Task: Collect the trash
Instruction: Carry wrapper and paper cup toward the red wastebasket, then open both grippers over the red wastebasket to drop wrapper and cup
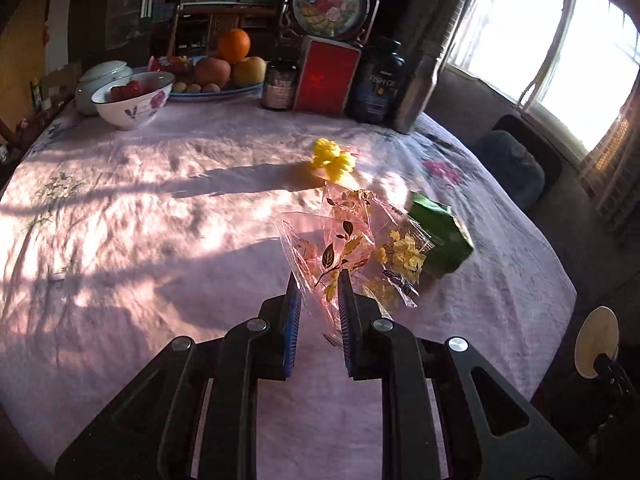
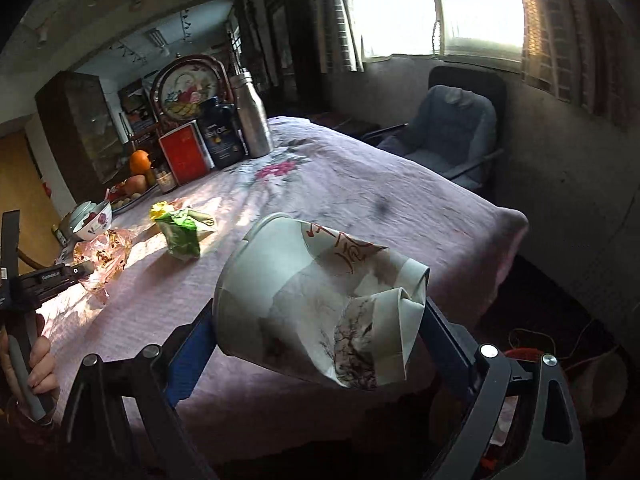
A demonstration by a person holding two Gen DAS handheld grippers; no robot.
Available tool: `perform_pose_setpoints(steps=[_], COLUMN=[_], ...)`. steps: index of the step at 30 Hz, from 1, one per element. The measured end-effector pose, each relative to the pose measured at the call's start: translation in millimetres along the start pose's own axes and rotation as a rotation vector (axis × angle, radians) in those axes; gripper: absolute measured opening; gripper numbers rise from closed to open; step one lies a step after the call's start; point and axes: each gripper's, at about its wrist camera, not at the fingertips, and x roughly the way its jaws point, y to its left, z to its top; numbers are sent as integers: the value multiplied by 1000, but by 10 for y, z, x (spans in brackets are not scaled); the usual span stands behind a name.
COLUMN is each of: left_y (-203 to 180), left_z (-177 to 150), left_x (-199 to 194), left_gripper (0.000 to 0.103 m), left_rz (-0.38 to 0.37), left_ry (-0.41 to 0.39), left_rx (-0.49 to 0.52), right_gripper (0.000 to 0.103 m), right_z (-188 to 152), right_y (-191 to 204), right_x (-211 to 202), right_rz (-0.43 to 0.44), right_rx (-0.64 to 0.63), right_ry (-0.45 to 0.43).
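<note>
Broadly, bench: a large bench [image 1: 160,208] under a pink quilted cloth with flower embroidery, sunlit in streaks, with a window beyond its far right side.
Armchair: a grey-blue padded chair [image 2: 448,128] stands off the bench's far edge, below the window.
Back row: a framed floral plate [image 1: 330,0], a red box [image 1: 326,76], a dark fish-oil bottle [image 1: 380,80], a steel bottle [image 1: 416,88] and a small dark jar [image 1: 280,84] stand together at the far edge.
Fruit: a platter [image 1: 216,94] holds an orange, apples and small brown fruit; just beside it sits a flowered bowl [image 1: 134,100] with red fruit, and a white lidded pot [image 1: 100,76] behind that.
Paper cup: a crushed white paper cup [image 2: 312,304] with printed branches and red characters is clamped sideways between the right gripper [image 2: 316,340] fingers, held above the bench's near edge.
Cellophane wrapper: a clear pink wrapper [image 1: 348,248] printed with yellow flowers and dark leaves lies crumpled on the cloth; its near end sits between the fingers of the left gripper [image 1: 320,308], whose blue pads are close on it with a narrow gap showing.
Green carton: a crumpled green carton [image 1: 440,236] lies just right of the wrapper, touching it.
Yellow scrap: a small crumpled yellow piece [image 1: 332,158] lies beyond the wrapper, near it.
Hand: the person's hand [image 2: 36,364] grips the left tool's handle.
</note>
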Motion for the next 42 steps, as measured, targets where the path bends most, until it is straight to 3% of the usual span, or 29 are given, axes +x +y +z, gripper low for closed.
perform_pose_setpoints(steps=[8,23,32,35,42], left_y=[-761,-2047,-2723,-2898,-3340], left_z=[-152,-599,-852,-942,-1261], left_x=[-82,257,465,537,723], left_gripper=[19,19,19,19,19], left_rz=[-84,-216,-274,-286,-324], left_ry=[-2,107,182,206,275], left_rx=[88,245,352,381,474], right_gripper=[94,94,96,97,97], right_z=[-254,-743,-1041,-1082,-1081], right_y=[-714,-1785,-2293,-2459,-2752], right_x=[-161,-117,243,209,-19], right_rz=[-91,-203,-257,-228,-273], right_rx=[69,221,298,354,427], right_ry=[8,66,203,199,124])
